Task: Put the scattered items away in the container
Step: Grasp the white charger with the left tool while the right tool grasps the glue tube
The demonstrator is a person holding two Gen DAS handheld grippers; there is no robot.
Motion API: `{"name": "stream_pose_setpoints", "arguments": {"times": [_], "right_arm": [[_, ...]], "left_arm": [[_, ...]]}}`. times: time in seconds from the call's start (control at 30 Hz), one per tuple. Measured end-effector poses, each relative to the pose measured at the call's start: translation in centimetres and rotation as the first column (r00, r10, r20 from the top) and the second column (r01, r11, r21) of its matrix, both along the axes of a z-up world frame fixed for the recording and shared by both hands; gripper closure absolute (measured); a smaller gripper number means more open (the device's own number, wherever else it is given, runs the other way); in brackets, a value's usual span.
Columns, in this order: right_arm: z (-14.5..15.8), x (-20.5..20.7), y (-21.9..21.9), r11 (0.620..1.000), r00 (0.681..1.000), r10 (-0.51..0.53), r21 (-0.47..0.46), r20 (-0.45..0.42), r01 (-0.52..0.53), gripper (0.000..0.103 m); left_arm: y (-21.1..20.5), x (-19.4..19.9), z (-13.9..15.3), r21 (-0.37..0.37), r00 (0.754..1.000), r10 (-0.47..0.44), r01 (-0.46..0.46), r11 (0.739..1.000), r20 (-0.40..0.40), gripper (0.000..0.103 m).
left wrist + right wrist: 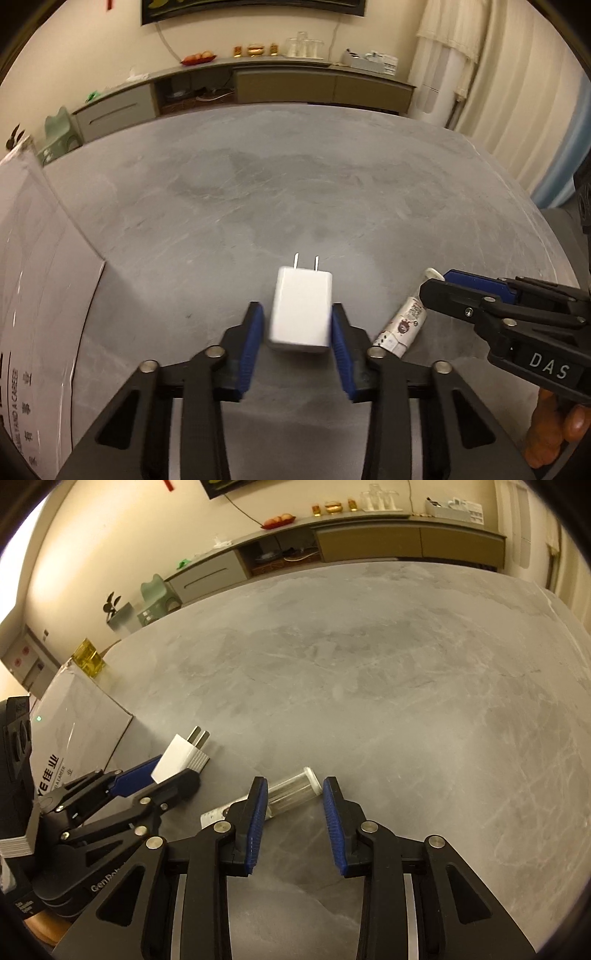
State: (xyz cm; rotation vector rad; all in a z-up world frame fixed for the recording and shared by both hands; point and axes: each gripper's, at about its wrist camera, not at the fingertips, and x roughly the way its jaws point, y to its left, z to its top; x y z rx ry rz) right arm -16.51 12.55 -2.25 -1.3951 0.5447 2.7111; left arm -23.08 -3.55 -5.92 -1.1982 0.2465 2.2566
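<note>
We're clamping the left gripper [297,325] on the white charger [301,312], prongs fwd, above the grey table [295,192]. Right gripper [293,803] is hanging w/ fingers apart over the small tube [291,792] lying on the table; white box [81,716] nearby.
</note>
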Motion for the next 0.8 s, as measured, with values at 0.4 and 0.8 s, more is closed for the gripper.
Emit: {"name": "stream_pose_setpoints", "arguments": {"times": [0.4, 0.8], "right_arm": [[0.5, -1.1, -4.7, 0.977, 0.981, 0.190, 0.108, -0.027, -0.186, 0.069], [-0.3, -0.2, -7.7, 0.973, 0.983, 0.183, 0.150, -0.021, -0.178, 0.065]], "left_arm": [[-3.2, 0.6, 0.4, -0.002, 0.991, 0.127, -0.127, 0.992, 0.052, 0.071], [-5.2, 0.1, 0.3, 0.056, 0.992, 0.107, -0.111, 0.992, 0.061, 0.065]]}}
